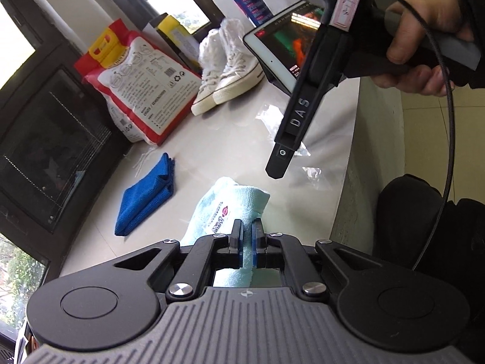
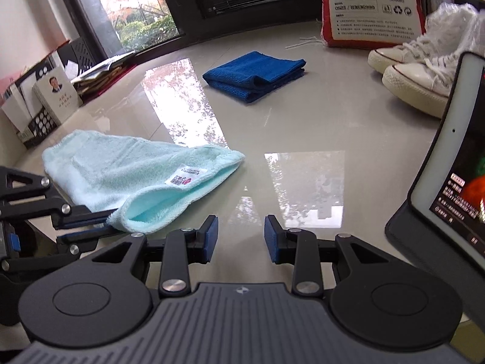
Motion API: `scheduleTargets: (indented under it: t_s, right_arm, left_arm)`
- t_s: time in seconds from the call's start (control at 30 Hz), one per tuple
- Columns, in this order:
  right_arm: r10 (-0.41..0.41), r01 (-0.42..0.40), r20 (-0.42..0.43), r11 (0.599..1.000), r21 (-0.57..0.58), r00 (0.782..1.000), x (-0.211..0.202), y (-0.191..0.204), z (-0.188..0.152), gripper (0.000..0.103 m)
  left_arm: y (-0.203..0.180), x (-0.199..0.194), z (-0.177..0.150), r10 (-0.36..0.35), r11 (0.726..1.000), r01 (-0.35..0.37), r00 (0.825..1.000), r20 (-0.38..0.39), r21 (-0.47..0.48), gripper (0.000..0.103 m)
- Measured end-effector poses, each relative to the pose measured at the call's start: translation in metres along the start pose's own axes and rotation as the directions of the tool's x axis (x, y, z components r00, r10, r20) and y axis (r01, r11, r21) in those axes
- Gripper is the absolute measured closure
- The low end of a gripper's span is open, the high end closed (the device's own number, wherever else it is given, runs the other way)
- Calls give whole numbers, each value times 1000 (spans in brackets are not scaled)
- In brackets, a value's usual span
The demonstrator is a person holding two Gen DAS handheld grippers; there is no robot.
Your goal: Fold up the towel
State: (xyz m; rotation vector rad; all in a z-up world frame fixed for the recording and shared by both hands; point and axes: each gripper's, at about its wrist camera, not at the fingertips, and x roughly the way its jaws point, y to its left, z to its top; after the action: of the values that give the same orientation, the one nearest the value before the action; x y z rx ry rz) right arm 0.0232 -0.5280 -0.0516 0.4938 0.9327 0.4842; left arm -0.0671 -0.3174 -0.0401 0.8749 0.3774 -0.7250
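- While the left gripper (image 1: 247, 239) pinches the near corner of the pale towel (image 2: 121, 170), its jaws closed on the cloth, the right gripper (image 2: 241, 236) stands open and empty over bare table just right of the towel.
- The towel lies on the near left of the table (image 2: 303, 121), doubled over loosely, its label up and its near edge gaping in a soft loop.
- Judged risk: only one corner is held, so a pull could drag the whole cloth across the glossy top instead of turning a layer, and the loose loop could set a crooked crease.
- Another risk: the open gripper, coming in low, may nip both layers or slide off the plush pile.
- Farther off, a blue cloth (image 2: 254, 75) lies folded, well apart from the towel.
- On the right stand a tablet (image 2: 454, 163) and white shoes (image 2: 418, 75); a red bag (image 2: 372, 6) sits at the far edge.
- Dark-framed windows run behind the table, with books (image 2: 54, 97) far left.
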Motion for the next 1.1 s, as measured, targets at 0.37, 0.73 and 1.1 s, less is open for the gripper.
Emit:
scheduleTargets:
  t_s: [0.37,0.73,1.1]
  right_arm:
    - [196,-184,-5,930,318,981,13,-25,19,67]
    - [226,-180,-50,875,450,973,32,-17,31,66]
    - [258,-217,-21,851,478,966,46,-14,37,95]
  left_arm:
    - [2,-11,-7,24,1000,-24,999,20,-10,97]
    - [7,-20,-11,38,999,-36,998,54,-41,97]
    - [22,-33,-18,20,993,-10,997,78,-118,97]
